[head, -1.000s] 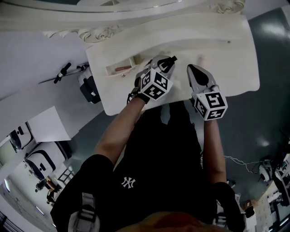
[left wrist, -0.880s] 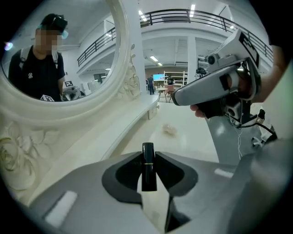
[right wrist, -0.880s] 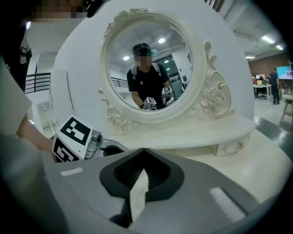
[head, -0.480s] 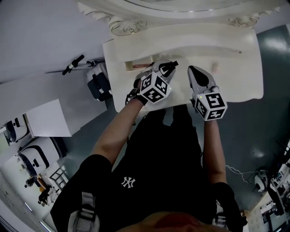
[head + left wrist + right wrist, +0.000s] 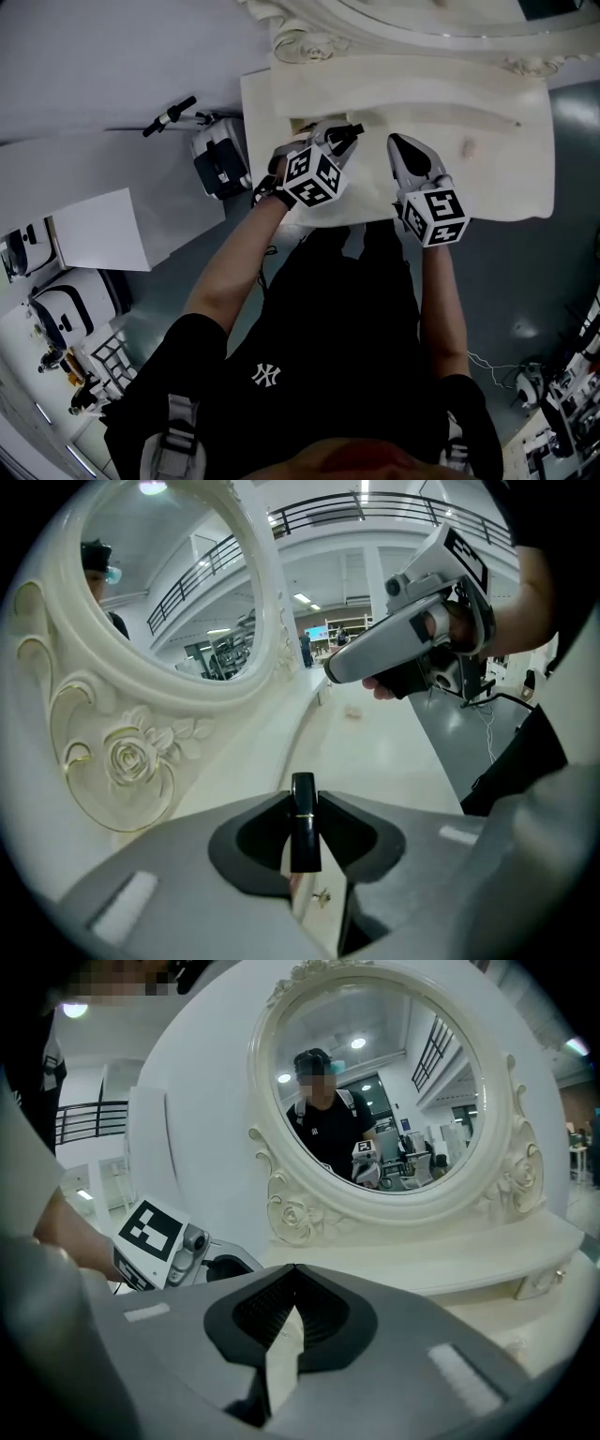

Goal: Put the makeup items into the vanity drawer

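A person in a black shirt stands at the near edge of the cream vanity top, with a gripper in each hand. The left gripper has its jaws pressed closed on a black lipstick with a thin gold band. The tube stands upright between the tips, above the left part of the top and just beside the open drawer. To its right, close but not touching, the right gripper has its jaws brought together with nothing between them, tips pointing toward the far side. A small pale item lies on the top to the right of that gripper, clear of it. At the far side rises the oval mirror in its carved rose frame.
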Demonstrator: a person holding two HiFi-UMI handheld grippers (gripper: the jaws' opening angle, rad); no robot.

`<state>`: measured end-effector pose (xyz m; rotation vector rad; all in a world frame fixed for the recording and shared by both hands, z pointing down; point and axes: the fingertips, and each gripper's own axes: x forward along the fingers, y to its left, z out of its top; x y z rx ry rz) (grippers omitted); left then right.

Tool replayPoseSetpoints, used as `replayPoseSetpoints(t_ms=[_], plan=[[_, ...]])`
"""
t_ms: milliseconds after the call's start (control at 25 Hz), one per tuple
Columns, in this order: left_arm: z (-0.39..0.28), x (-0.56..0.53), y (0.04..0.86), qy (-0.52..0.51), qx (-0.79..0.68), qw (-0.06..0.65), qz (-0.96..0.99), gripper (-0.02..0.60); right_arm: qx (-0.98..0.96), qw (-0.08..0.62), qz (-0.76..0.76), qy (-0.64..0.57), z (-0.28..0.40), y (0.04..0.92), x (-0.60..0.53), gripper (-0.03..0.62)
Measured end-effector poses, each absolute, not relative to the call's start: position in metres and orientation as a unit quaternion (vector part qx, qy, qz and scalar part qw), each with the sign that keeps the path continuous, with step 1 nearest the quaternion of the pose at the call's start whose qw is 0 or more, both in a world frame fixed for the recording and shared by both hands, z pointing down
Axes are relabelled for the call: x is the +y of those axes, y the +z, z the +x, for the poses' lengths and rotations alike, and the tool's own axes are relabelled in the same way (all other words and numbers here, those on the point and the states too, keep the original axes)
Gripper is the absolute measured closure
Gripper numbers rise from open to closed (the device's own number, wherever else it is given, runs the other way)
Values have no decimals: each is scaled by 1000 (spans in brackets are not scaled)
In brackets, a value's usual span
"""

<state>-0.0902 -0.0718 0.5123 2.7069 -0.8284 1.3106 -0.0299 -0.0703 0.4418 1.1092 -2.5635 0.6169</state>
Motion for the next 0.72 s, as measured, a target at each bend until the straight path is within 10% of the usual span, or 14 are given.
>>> replayPoseSetpoints(t_ms=[720], plan=[[-137, -71, 554, 456, -218, -33, 862, 488, -876, 169, 397, 217, -48, 454, -60, 570]])
